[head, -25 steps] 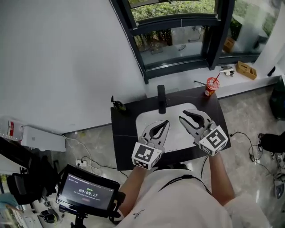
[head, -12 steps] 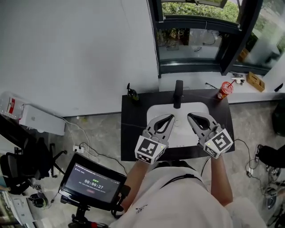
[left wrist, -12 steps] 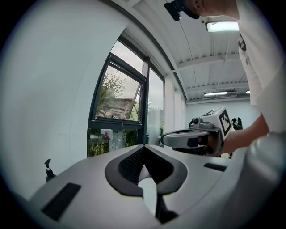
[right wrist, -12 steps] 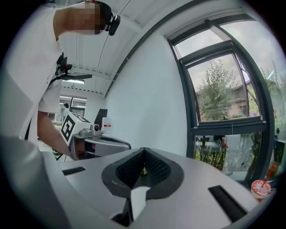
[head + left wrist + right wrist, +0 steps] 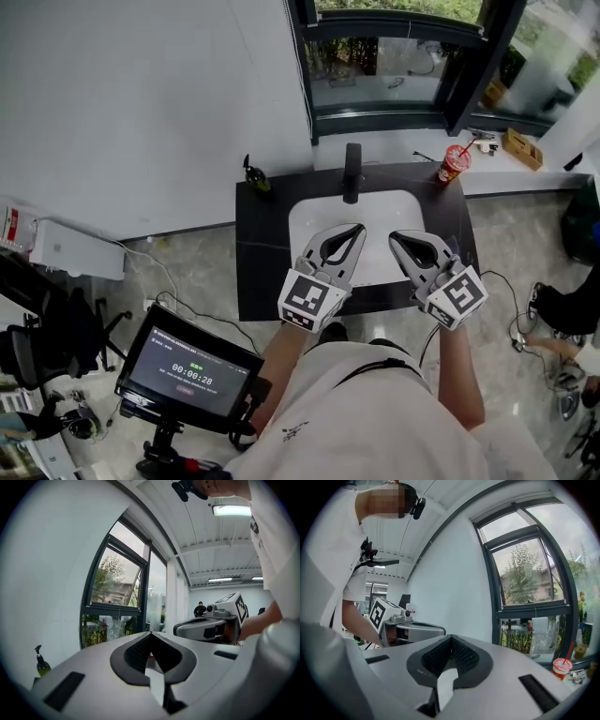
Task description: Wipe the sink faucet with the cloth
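Note:
The black faucet (image 5: 352,173) stands at the back rim of the white sink (image 5: 314,220), which is set in a black counter (image 5: 258,262). No cloth shows in any view. My left gripper (image 5: 357,228) (image 5: 150,633) hovers over the sink's front half, shut with nothing in it. Beside it on the right, my right gripper (image 5: 394,236) (image 5: 451,636) is also shut and empty. Both point level toward the faucet and the window, short of the faucet. Each gripper view shows the other gripper alongside.
A green soap bottle (image 5: 253,173) (image 5: 41,663) sits at the counter's back left corner. A red cup with a straw (image 5: 452,162) (image 5: 560,666) stands at the back right. A dark-framed window (image 5: 375,56) rises behind. A monitor on a stand (image 5: 187,370) is at lower left.
The head view has swung about while both grippers stayed side by side over the sink's front. The right gripper's jaws look narrower than a second ago.

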Demonstrator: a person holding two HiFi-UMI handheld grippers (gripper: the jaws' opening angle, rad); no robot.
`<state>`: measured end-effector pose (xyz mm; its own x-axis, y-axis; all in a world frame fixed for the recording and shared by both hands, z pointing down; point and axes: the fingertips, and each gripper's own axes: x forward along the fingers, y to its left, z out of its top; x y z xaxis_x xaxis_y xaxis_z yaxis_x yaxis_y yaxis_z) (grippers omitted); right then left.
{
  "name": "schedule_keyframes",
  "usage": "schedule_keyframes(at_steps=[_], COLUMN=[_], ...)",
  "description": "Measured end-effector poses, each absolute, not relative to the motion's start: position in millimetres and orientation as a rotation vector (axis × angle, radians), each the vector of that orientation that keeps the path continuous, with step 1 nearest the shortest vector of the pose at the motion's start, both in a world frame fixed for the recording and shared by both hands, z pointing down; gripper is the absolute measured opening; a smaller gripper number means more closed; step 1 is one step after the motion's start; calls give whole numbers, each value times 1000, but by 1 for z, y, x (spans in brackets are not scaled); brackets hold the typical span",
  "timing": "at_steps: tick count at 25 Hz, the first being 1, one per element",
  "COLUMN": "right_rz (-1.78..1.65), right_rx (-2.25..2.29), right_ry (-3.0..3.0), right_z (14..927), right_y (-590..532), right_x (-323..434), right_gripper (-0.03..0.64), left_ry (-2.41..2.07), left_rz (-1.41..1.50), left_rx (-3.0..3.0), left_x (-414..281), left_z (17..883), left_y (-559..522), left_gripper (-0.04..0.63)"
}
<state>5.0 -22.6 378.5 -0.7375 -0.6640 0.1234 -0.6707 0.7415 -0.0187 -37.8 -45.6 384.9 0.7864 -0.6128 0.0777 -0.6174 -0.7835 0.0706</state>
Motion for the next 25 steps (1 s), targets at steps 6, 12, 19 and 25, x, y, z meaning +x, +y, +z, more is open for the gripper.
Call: schedule_keyframes(at_steps=[6, 12, 19, 25], right_rz=[39, 81, 99, 110], right_rx=[1068, 1013, 1002, 966], right_ry=[-2870, -2891, -2910, -2940], right_z=[366, 389, 369, 351], right_y=[31, 126, 230, 225], right_x=[30, 61, 64, 69], right_gripper=[3, 3, 3, 3], left_ry=[-1036, -1091, -1189, -1220], left_rz=[89, 102, 133, 82], left_rx=[2871, 2841, 2806, 2796], left_x=[-11, 23, 9, 7], left_z=[377, 387, 374, 366], left_y=[4, 102, 228, 227], left_gripper=[-5, -5, -5, -5])
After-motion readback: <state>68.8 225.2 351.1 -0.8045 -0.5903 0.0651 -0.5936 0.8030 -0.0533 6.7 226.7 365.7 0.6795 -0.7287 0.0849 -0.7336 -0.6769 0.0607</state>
